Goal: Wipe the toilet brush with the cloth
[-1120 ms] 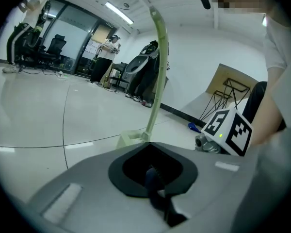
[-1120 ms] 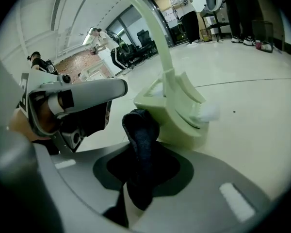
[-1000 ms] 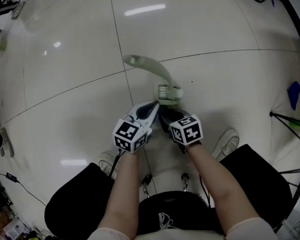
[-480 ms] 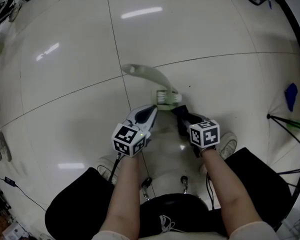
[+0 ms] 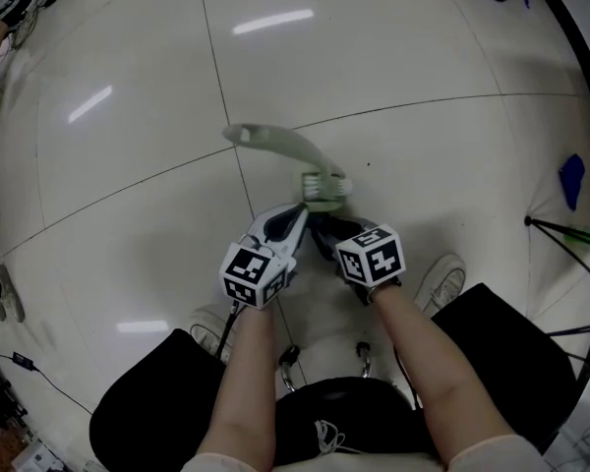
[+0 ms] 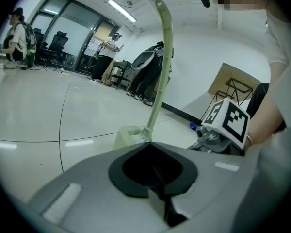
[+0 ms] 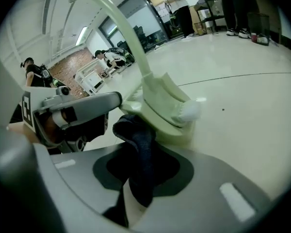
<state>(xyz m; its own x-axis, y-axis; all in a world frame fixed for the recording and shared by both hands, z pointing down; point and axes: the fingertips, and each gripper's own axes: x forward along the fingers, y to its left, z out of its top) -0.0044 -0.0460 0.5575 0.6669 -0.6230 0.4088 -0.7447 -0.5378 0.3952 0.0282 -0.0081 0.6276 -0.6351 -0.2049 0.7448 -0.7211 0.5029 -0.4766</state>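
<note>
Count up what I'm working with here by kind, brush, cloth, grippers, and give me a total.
Toilet brush: 1
Cloth: 1
Grippers: 2, the left gripper and the right gripper
Total: 4

One toilet brush [image 5: 324, 187], one cloth [image 7: 140, 144], two grippers, left gripper [image 5: 297, 210] and right gripper [image 5: 324, 227], two white shoes [image 5: 442, 285]

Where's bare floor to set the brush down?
Left of the brush, open tile runs to the clutter at the left edge. Beyond the handle it is bare too. Right, tile is free up to the blue scrap and stand legs. Crowded: left gripper, right gripper, cloth, shoes.
</note>
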